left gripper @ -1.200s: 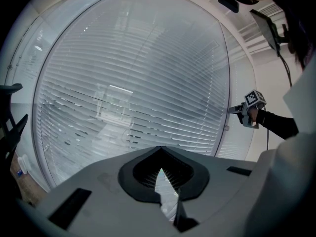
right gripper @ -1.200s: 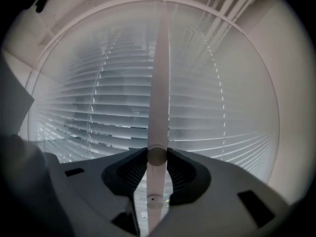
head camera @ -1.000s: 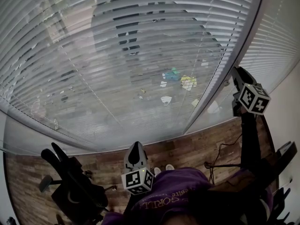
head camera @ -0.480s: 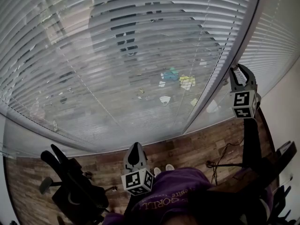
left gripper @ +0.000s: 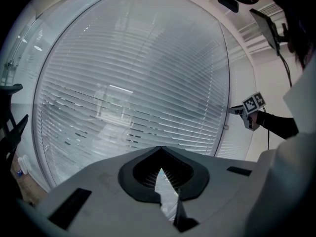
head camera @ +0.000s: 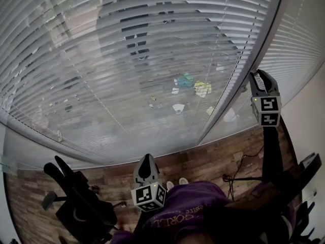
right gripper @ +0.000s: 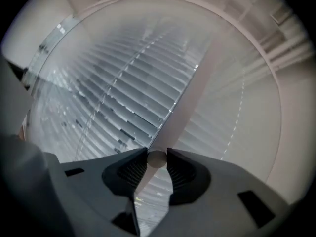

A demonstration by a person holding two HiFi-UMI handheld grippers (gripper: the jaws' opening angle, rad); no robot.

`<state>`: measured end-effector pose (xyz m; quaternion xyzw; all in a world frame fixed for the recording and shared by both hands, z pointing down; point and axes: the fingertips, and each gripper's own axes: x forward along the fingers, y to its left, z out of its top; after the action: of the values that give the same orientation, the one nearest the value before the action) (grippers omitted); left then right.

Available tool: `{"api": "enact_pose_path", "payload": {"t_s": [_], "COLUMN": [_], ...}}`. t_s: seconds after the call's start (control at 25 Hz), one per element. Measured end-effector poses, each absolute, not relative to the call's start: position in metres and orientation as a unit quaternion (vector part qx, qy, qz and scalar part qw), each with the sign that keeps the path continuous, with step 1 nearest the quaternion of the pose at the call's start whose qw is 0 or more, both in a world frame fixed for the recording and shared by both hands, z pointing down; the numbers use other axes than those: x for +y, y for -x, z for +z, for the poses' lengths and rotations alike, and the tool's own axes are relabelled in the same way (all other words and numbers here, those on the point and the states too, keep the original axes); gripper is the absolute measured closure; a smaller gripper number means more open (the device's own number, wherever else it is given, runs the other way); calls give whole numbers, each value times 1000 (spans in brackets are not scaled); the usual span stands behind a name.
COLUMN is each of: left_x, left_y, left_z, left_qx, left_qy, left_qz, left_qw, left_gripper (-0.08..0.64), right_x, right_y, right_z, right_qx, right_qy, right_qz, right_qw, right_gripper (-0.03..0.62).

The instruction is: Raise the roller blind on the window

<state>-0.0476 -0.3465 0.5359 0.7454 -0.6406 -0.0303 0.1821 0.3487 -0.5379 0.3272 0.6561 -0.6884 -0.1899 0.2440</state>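
Two tools | left tool (left gripper: 159,152) closed | right tool (head camera: 259,74) clamps round knob (right gripper: 157,159), unseen from head view

A wide window (head camera: 127,60) fills nearly all I see ahead, its panes parted by a pale upright post (head camera: 238,80). Grey daylight comes in through it, flat and soft, with no hard shadows in the room. Beyond the glass lie dim shapes and a few coloured patches (head camera: 195,87) that I cannot make out. A pale band (head camera: 20,154) runs under the window, down to the floor. The floor (head camera: 203,161) is brown wooden planks, and a thin dark cable (head camera: 238,159) trails across it. A black office chair (head camera: 81,205) stands at my lower left, near the window. To my right a plain white wall (head camera: 312,121) meets the window.
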Motion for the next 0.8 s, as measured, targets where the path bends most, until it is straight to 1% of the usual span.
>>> {"api": "enact_pose_path", "payload": {"t_s": [0.36,0.48,0.52,0.6,0.8], "left_x": [-346,-347,-347,-348,-349], "left_y": [48,48,48,47,44], "left_z": [536,538,539,539,536], "left_qx": [-641,-641,-641,-641,-639], "left_qy": [-745,-745,-745,-746,-747], "left_qz": [-31,-31,-31,-30,-30], "left_qw": [180,179,180,181,180], "left_gripper": [560,560,558,560,560], "right_x": [-537,-537,-537,-538,-538], "right_y": [-365,-366,-366,-366,-360], "right_z": [327,327,328,328,326], "right_qx": [-747,-746,-747,-751,-754], "right_qy": [-660,-646,-642,-643,-656], "right_qz": [78,133,140,126,3], "right_qw": [-22,-87,-96,-82,37], "right_gripper": [474,474,474,474,474]}}
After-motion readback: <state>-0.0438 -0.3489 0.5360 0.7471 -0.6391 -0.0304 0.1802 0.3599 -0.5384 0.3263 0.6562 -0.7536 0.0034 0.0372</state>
